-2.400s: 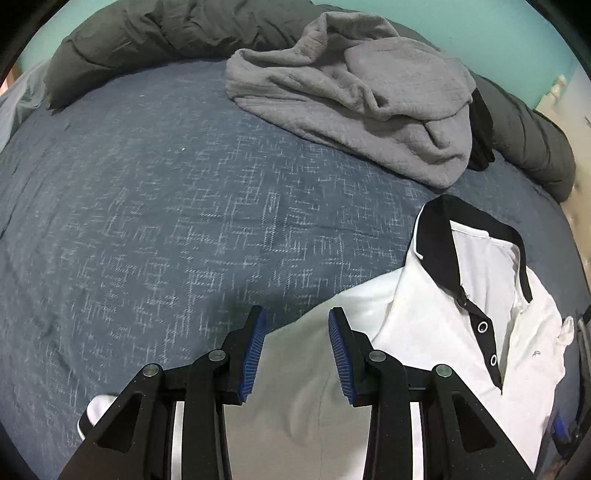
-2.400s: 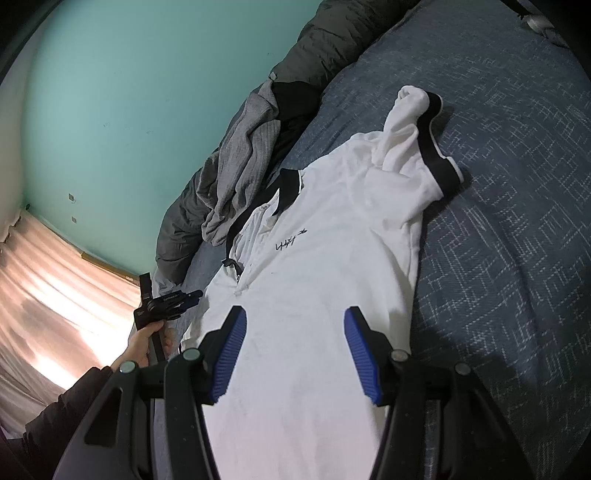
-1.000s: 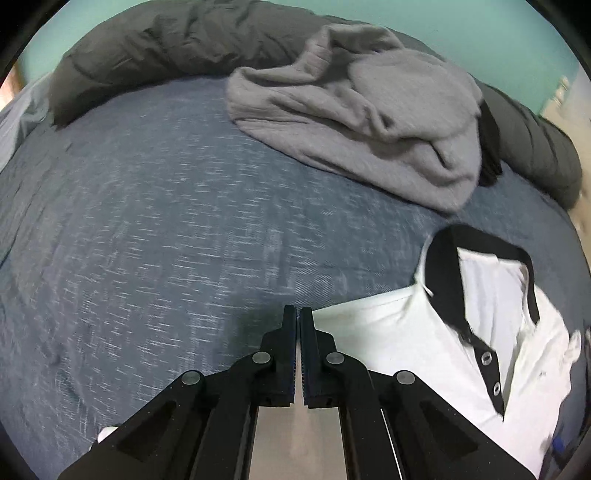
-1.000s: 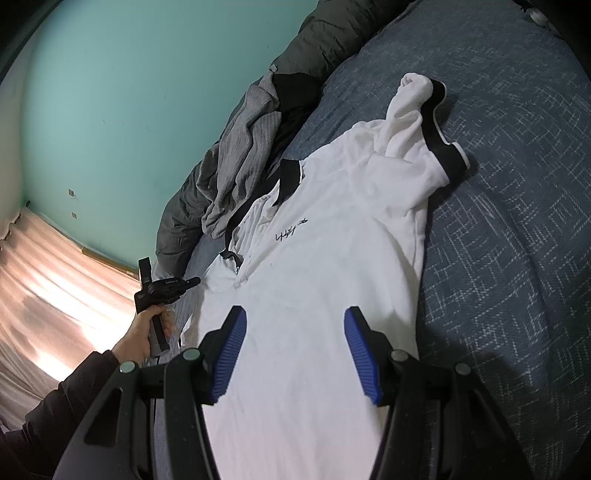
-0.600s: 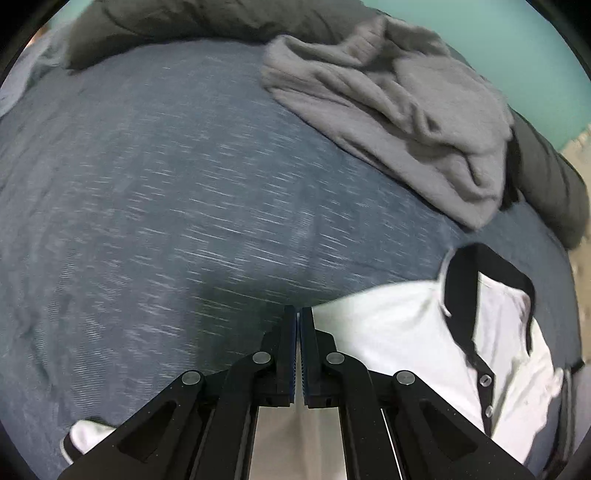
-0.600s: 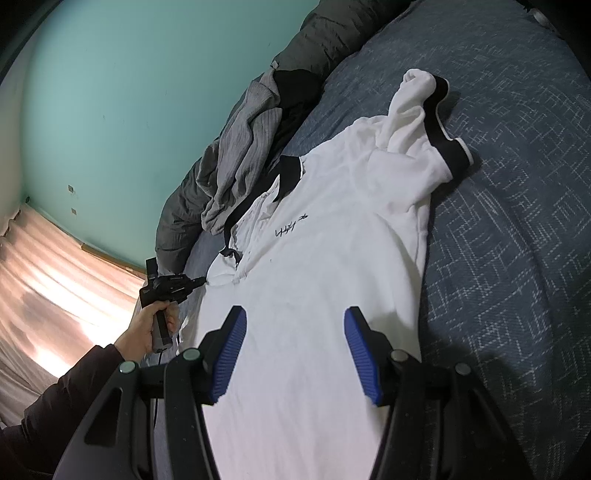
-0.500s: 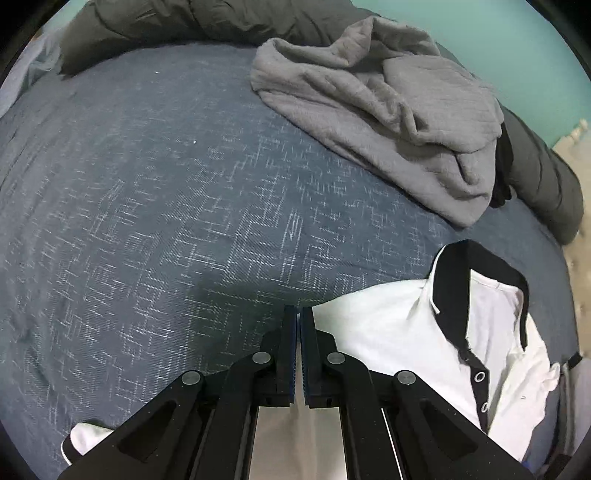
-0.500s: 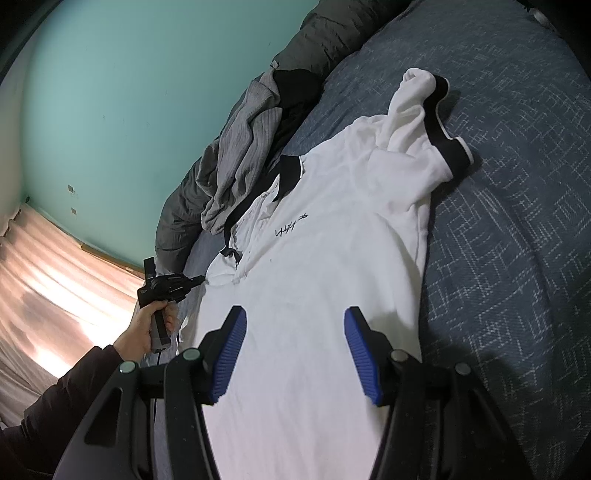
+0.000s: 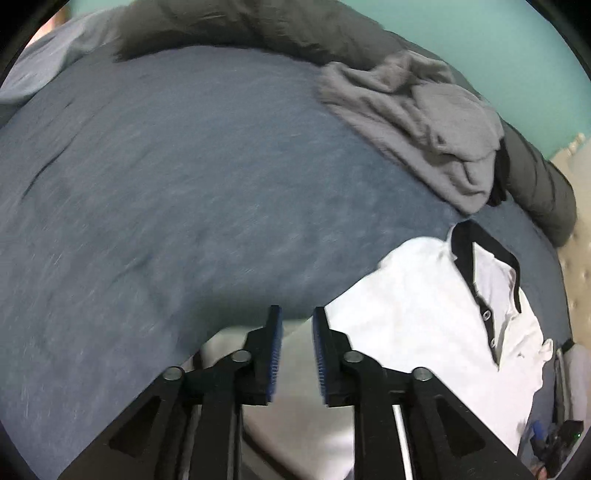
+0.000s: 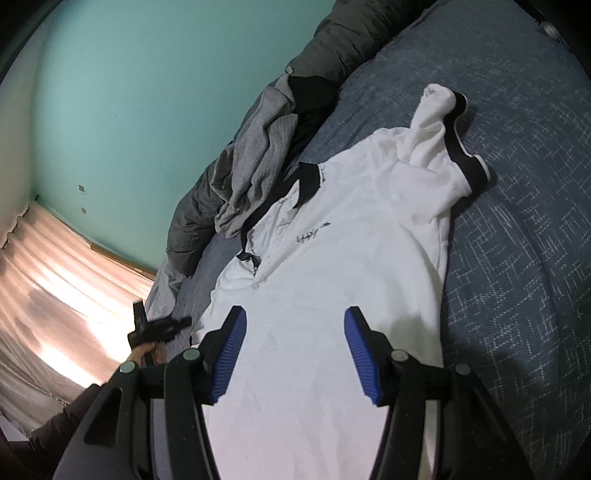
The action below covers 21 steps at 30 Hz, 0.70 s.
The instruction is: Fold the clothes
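Observation:
A white polo shirt (image 9: 424, 314) with a black collar (image 9: 465, 254) lies on the blue bed cover (image 9: 166, 184). My left gripper (image 9: 297, 332) is open by a narrow gap at the shirt's edge, with white cloth below its fingers and nothing pinched. In the right wrist view the shirt (image 10: 351, 258) lies lengthwise, and one sleeve with a black cuff (image 10: 436, 122) stands bunched at the far right. My right gripper (image 10: 295, 354) hangs wide open over the shirt's lower body. A hand (image 10: 142, 350) holds the left gripper by the shirt's left side.
A crumpled grey garment (image 9: 424, 122) lies beyond the collar, against a dark rolled duvet (image 9: 258, 29). Bare blue cover (image 10: 535, 184) spreads to the right of the shirt. A teal wall (image 10: 147, 92) and a pale curtain (image 10: 55, 314) bound the bed's far side.
My left gripper, shut on the shirt's edge half a second ago, has opened and let it go; its view swung left and is blurred. The right gripper stays open and still.

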Each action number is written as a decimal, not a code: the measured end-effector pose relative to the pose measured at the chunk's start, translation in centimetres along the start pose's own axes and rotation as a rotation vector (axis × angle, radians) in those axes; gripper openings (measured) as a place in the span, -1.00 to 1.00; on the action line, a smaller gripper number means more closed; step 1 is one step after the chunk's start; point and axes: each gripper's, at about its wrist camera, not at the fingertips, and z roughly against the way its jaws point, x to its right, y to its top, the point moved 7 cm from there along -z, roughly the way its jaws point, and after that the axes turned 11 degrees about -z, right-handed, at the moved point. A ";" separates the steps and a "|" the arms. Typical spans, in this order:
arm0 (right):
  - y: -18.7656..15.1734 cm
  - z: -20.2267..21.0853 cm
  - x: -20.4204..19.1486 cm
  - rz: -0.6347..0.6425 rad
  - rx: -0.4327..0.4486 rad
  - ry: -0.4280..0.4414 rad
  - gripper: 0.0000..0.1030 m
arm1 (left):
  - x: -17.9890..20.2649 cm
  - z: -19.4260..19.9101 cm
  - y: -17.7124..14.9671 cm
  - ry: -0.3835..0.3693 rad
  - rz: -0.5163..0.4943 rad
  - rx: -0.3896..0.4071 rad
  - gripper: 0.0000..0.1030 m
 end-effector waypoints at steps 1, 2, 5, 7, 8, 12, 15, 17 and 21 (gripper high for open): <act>0.0 0.1 -0.2 0.002 0.002 0.004 0.09 | -0.8 0.5 -0.5 0.002 0.019 0.008 -0.52; 0.0 0.1 -0.4 0.003 0.004 0.008 0.09 | -1.4 0.7 -0.9 0.004 0.033 0.010 -0.52; 0.0 0.3 -0.9 0.011 0.008 0.016 0.09 | -3.0 1.4 -2.2 0.010 0.066 0.012 -0.52; -0.1 0.3 -1.1 0.016 0.005 0.019 0.09 | -3.7 1.5 -2.8 0.004 0.086 0.011 -0.52; -0.1 0.3 -1.1 0.018 0.004 0.019 0.09 | -3.9 1.2 -3.0 -0.008 0.094 0.007 -0.52; -0.1 0.2 -1.0 0.017 0.005 0.015 0.09 | -4.2 0.3 -3.2 -0.011 0.121 0.011 -0.53; 0.1 0.1 -0.6 0.011 0.007 0.009 0.09 | -4.1 -0.3 -3.1 -0.019 0.121 0.011 -0.59; 0.1 0.0 -0.4 0.007 0.004 0.005 0.09 | -3.9 -0.3 -2.8 -0.021 0.113 0.022 -0.94; 0.0 -0.1 -0.4 0.008 -0.001 0.004 0.09 | -3.5 0.3 -2.0 -0.029 0.118 0.057 -0.95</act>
